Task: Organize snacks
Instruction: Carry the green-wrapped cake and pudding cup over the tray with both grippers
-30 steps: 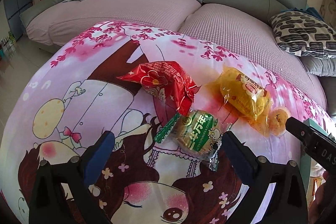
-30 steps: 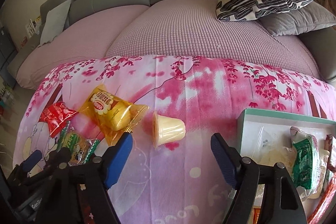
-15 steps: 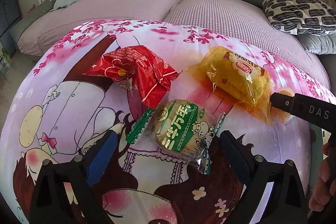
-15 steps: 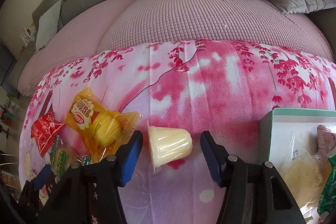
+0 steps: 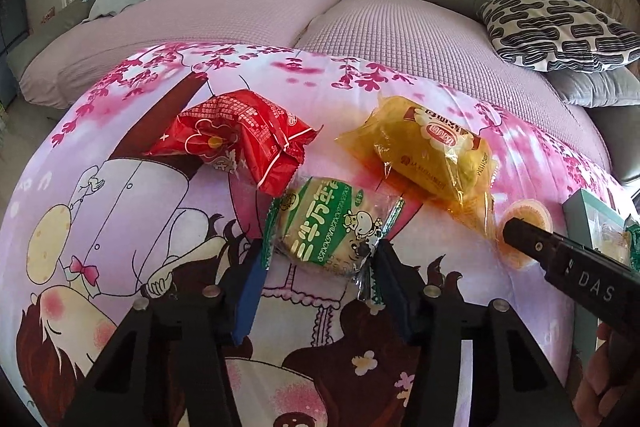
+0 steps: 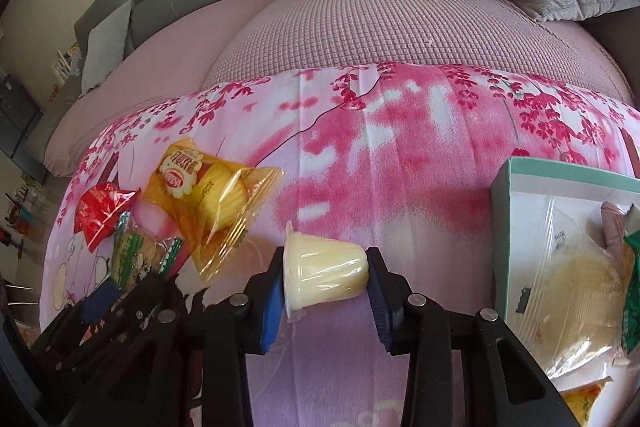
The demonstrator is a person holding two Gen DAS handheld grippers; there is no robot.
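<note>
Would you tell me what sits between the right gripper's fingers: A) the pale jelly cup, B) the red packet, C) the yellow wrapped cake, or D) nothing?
A: in the right wrist view the right gripper has its pads pressed on both ends of the jelly cup, which lies on its side.

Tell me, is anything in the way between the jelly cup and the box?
Nothing visible: only bare pink flowered cloth lies between the pale yellow plastic jelly cup, clamped in the right gripper, and the green-rimmed cardboard box.

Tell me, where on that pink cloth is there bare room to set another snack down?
Free: the stretch between the jelly cup and the green box, and the blossom band behind it toward the sofa. Crowded: the left, where the red packet, green biscuit packet and yellow cake packet cluster.
</note>
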